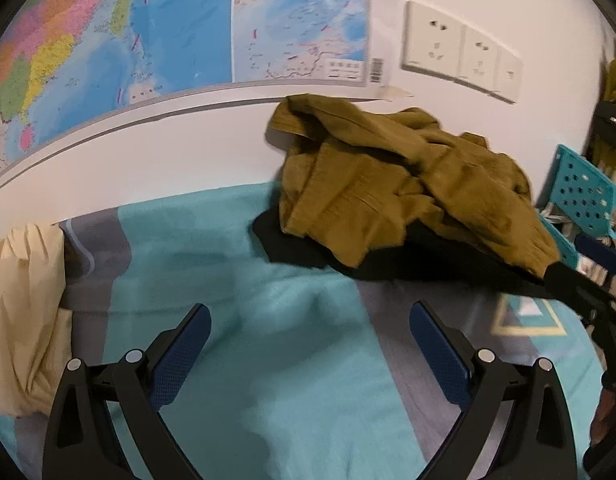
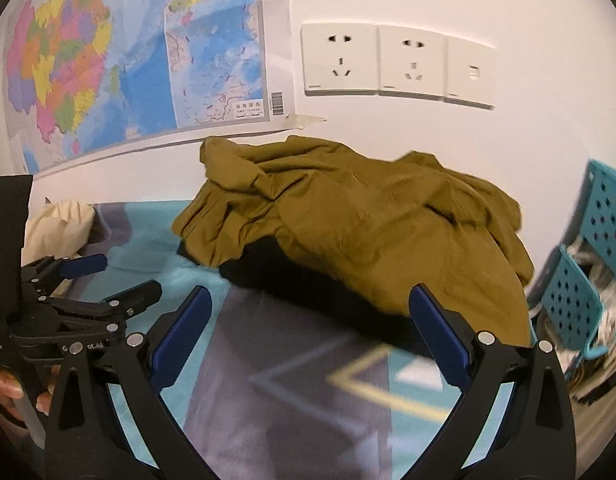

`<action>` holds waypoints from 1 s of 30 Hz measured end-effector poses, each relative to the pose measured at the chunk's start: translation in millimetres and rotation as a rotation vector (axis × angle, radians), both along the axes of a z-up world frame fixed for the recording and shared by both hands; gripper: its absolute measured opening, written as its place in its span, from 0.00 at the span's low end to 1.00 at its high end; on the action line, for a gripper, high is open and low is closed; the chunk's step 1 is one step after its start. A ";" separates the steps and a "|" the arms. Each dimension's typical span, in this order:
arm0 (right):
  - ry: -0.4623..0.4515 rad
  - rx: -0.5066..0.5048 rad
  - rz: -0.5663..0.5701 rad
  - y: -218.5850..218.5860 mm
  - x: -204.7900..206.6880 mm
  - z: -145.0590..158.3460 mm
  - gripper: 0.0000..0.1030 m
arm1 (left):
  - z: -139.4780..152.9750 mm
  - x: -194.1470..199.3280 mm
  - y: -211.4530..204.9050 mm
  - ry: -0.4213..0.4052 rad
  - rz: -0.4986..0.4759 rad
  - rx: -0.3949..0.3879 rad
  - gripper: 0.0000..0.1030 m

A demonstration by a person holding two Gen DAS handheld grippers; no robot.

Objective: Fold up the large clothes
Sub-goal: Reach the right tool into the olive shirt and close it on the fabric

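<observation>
Olive garment (image 2: pixel 360 220) crumpled ahead of both spread, empty grippers.

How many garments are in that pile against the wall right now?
2 that I can make out: an olive-brown garment crumpled on top, and a black garment flat beneath it, showing along the front edge. The pile may hide more underneath.

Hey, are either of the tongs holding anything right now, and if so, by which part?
Nothing is held. The left tongs and right tongs are both open over the bedsheet, short of the crumpled olive garment.
</observation>
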State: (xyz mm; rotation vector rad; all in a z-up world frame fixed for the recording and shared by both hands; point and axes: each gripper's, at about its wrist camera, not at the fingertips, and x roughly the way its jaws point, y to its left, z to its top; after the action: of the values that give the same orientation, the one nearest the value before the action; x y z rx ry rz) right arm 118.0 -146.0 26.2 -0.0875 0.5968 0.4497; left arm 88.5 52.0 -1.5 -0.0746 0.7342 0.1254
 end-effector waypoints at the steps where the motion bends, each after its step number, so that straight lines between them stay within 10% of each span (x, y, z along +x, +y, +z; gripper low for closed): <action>1: -0.008 -0.011 0.002 3.4 6.9 0.0 0.95 | -2.1 7.5 2.7 0.007 0.005 0.006 0.93; 11: 0.006 -0.166 0.054 49.2 91.7 -21.6 0.89 | -19.9 51.1 32.1 0.057 0.066 -0.016 0.93; 16: 0.027 -0.134 0.069 31.1 108.0 -7.4 0.08 | -26.1 60.7 42.4 0.060 0.061 -0.023 0.93; 17: 0.021 -0.109 0.077 19.4 105.9 3.5 0.06 | -26.8 61.8 44.4 0.058 0.057 -0.025 0.93; 24: -0.051 0.001 0.038 -52.1 90.0 74.1 0.14 | -32.1 68.0 54.0 0.052 0.025 -0.036 0.93; 27: -0.059 -0.077 0.093 -36.0 81.9 65.5 0.73 | -34.1 73.2 58.1 0.058 0.014 -0.042 0.93; 30: -0.094 -0.186 0.164 2.5 80.3 52.0 0.77 | -34.3 76.2 62.1 0.058 0.005 -0.046 0.93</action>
State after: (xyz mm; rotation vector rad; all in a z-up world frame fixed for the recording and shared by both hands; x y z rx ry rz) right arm 198.3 -143.5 78.2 -0.3353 0.5396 0.5446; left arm 164.7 114.1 -35.8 -0.1167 0.7953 0.1165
